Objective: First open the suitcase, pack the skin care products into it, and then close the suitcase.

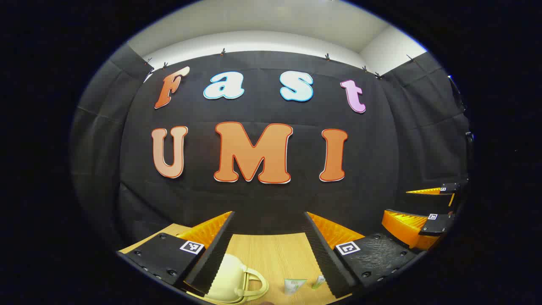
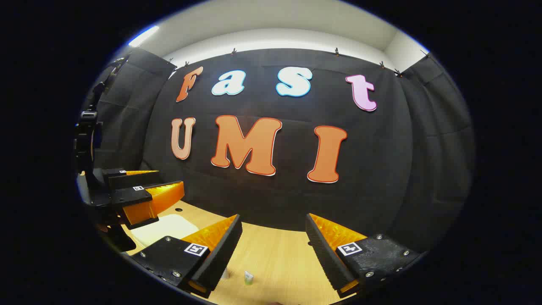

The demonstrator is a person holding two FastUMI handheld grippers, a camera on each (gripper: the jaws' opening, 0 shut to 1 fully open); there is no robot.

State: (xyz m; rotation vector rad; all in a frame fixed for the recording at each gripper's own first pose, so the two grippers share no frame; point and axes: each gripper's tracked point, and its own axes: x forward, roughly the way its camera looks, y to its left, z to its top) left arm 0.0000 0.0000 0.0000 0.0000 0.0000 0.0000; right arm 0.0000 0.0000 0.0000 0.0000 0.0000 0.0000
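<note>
In the left gripper view, the left gripper (image 1: 269, 250) points level ahead, its jaws spread wide with nothing between them. The right gripper (image 1: 427, 212) shows at about 4 o'clock, off to the side, jaws parted. In the right gripper view, the right gripper (image 2: 273, 250) also stands wide open and holds nothing, and the left gripper (image 2: 146, 188) sits at about 9 o'clock, level with it.

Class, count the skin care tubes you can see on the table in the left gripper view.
2: a larger tube and a smaller tube just right of it, both right of the cream suitcase. More may be hidden.
</note>
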